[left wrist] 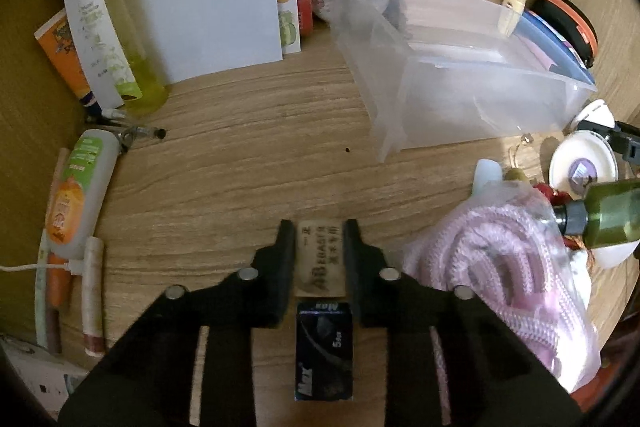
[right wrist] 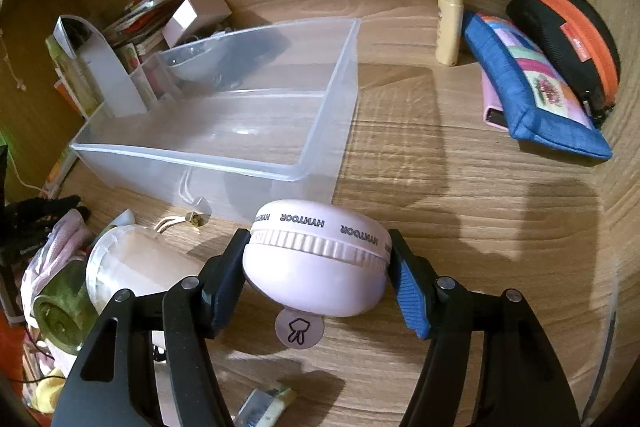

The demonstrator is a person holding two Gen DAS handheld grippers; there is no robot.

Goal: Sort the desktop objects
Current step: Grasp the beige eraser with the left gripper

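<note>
Between each tool's fingers, one item: left tool (left wrist: pixel 319 239) one eraser (left wrist: pixel 320 258), right tool (right wrist: pixel 318 251) one pink case (right wrist: pixel 318 267).

Left gripper (left wrist: pixel 319 247) clamps a tan eraser (left wrist: pixel 320 261) (printed face up) — clear bin (left wrist: pixel 460 83) beyond.

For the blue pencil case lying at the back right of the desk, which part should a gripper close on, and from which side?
Probably across the narrow thickness of the blue pencil case, near its middle, coming from above. It lies long and tilted, leaning on the black-and-orange pouch, so its upper edge is exposed, while its ends are crowded by the cream bottle.
</note>
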